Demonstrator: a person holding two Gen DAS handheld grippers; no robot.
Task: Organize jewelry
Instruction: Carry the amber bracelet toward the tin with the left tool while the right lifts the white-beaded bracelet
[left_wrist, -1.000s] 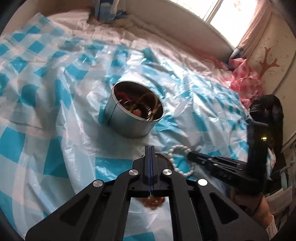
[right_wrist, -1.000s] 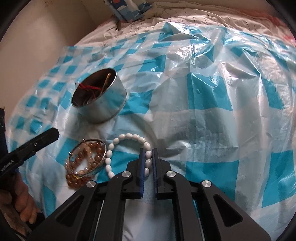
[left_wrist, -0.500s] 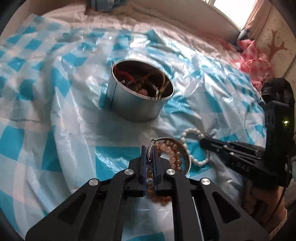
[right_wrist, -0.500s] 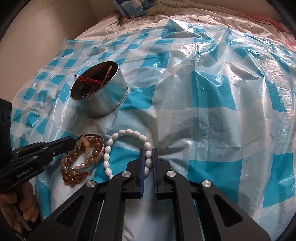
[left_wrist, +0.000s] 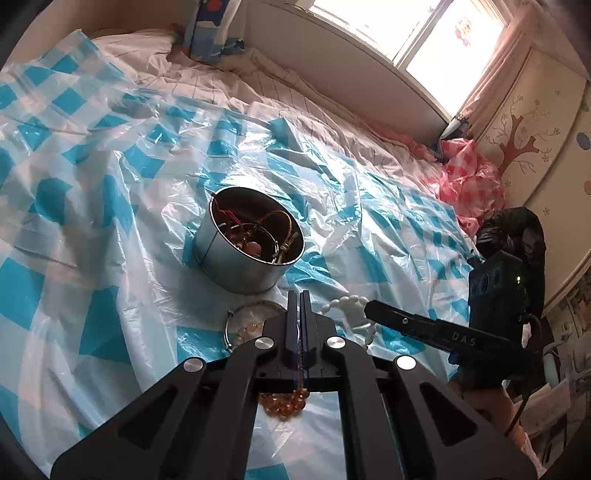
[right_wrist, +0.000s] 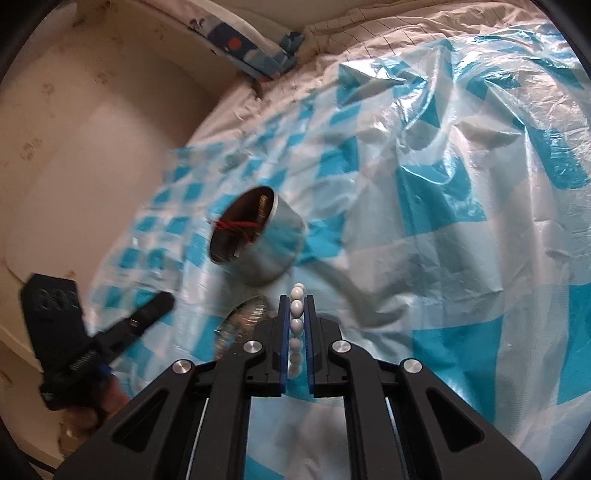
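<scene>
My left gripper (left_wrist: 299, 295) is shut on an amber bead bracelet (left_wrist: 284, 402), which dangles under its fingers. A thin silver bangle (left_wrist: 229, 326) sits just left of those fingers, over the plastic sheet. My right gripper (right_wrist: 297, 299) is shut on a white bead bracelet (right_wrist: 296, 325), whose beads run in a line between the blue pads. In the left wrist view that white bracelet (left_wrist: 343, 304) loops at the right gripper (left_wrist: 369, 306). The round metal tin (left_wrist: 236, 266) stands just beyond both, with several jewellery pieces inside. The right wrist view shows the tin (right_wrist: 273, 243), the blurred bangle (right_wrist: 240, 321) and the left gripper (right_wrist: 168, 301).
A crinkled blue-and-white checked plastic sheet (left_wrist: 110, 206) covers the bed. A blue patterned pillow (left_wrist: 210, 33) lies at the headboard. Pink checked plastic (left_wrist: 469, 184) is bunched by the painted cupboard (left_wrist: 535, 129) at the right. A hand (right_wrist: 88, 410) holds the left gripper.
The left jaws parted around the amber beads, then shut on them, and the beads now hang from the raised gripper. The right gripper rolled and lifted the white bracelet, which earlier lay flat.
</scene>
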